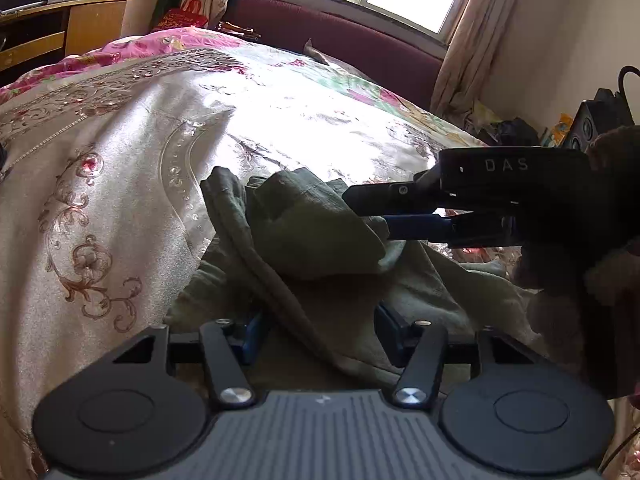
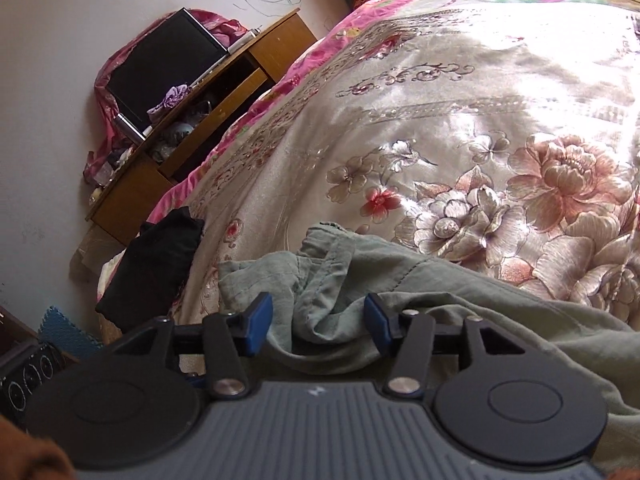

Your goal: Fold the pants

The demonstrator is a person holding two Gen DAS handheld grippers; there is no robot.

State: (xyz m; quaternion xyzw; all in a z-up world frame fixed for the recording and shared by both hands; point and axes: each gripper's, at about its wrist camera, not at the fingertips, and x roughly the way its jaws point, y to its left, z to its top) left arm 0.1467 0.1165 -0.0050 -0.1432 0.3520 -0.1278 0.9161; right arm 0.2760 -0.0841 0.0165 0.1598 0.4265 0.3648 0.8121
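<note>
Grey-green pants lie crumpled on a floral bedspread. My left gripper is open, its blue pads either side of a ridge of the fabric. My right gripper comes in from the right in the left wrist view, its black and blue fingers close together at a raised fold of the pants. In the right wrist view the right gripper stands open, with bunched pants between its pads.
A wooden desk with a dark monitor stands left of the bed. A black garment lies at the bed's edge. A maroon sofa sits under the window.
</note>
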